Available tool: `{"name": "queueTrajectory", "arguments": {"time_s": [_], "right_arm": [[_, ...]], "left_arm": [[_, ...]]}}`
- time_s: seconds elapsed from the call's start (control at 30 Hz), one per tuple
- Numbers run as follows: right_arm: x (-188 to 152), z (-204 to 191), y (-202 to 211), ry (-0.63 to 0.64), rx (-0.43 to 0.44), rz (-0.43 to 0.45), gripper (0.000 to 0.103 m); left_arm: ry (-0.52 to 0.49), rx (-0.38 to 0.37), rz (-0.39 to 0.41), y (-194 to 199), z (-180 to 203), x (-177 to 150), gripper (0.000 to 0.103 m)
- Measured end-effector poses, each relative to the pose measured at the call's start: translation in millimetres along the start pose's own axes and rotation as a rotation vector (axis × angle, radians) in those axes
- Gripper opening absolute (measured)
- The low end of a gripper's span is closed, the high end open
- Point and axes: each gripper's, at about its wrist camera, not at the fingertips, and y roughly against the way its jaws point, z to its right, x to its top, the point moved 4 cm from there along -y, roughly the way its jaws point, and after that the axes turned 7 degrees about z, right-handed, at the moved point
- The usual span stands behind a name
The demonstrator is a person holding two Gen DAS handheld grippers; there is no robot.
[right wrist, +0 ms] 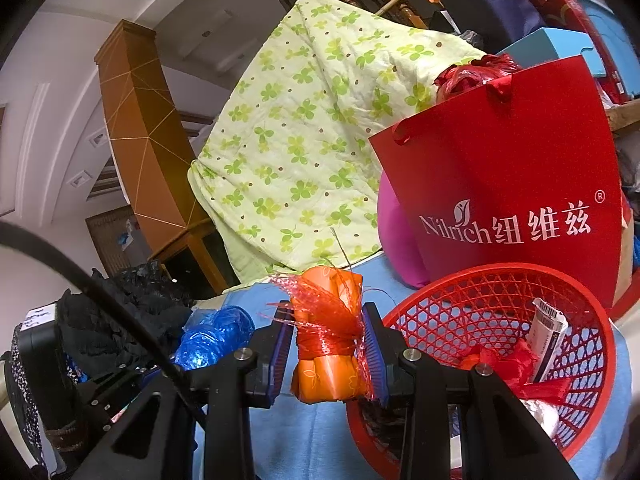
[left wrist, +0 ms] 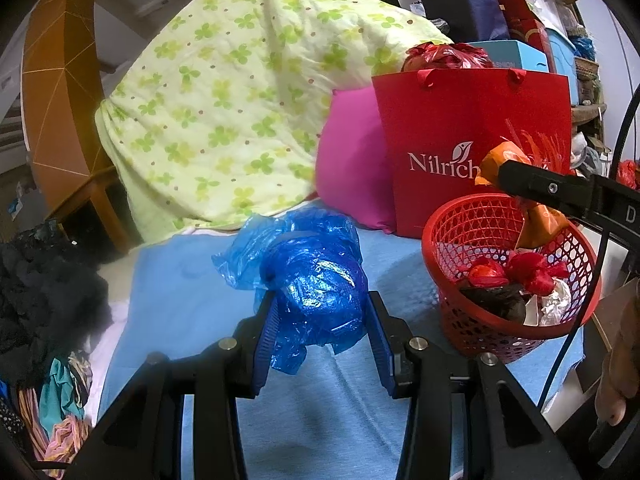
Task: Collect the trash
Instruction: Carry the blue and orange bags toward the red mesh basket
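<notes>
My left gripper (left wrist: pixel 322 312) is shut on a crumpled blue plastic bag (left wrist: pixel 312 280), held just above the light blue sheet (left wrist: pixel 320 420). The bag also shows in the right wrist view (right wrist: pixel 216 338). My right gripper (right wrist: pixel 326 344) is shut on an orange wrapper bundle tied with red string (right wrist: pixel 328 340), held beside the rim of the red mesh basket (right wrist: pixel 500 304). In the left wrist view the bundle (left wrist: pixel 532 220) hangs over the basket (left wrist: pixel 472 220), which holds red, black and silver trash.
A red Nilrich paper bag (left wrist: pixel 472 128) stands behind the basket, beside a pink pillow (left wrist: pixel 352 160) and a green clover quilt (left wrist: pixel 240 100). Dark clothes (left wrist: pixel 40 280) lie to the left. Boxes and bags are stacked at the back right.
</notes>
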Motion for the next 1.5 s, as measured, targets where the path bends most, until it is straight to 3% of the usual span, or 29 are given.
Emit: {"name": "queueTrajectory", "arguments": {"time_s": [1.5], "right_arm": [[4.2, 17.5, 22.1, -0.031, -0.03, 0.03, 0.038]], "left_arm": [[-0.034, -0.052, -0.018, -3.7, 21.9, -6.7, 0.045]]}}
